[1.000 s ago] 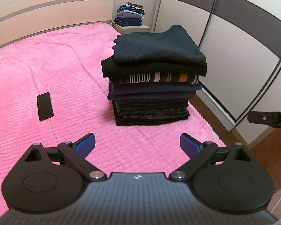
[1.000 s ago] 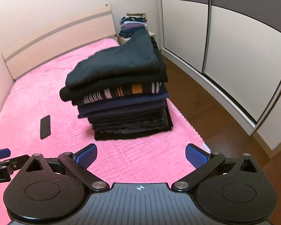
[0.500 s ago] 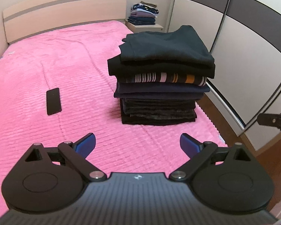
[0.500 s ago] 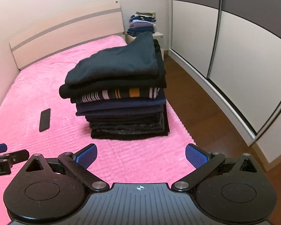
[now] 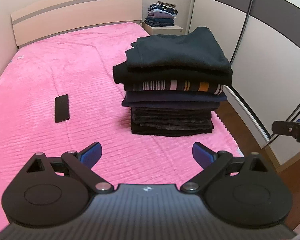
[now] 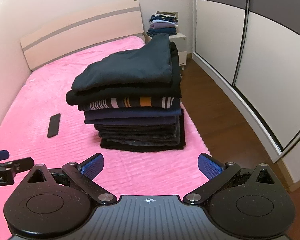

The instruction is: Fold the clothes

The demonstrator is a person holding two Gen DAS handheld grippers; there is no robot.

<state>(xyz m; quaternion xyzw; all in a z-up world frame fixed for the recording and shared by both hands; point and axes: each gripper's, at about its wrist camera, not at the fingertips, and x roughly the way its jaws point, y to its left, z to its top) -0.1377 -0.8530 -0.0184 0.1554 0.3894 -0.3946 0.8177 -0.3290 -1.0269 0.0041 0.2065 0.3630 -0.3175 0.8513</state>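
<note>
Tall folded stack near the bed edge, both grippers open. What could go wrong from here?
1. The stack of folded clothes is tall, sits near the pink bed's floor-side edge, and its top dark garment slopes; a nudge might topple it.
2. The phone lies beside the stack; a spread garment could cover or sweep it.
3. Left gripper and right gripper hold nothing.
</note>
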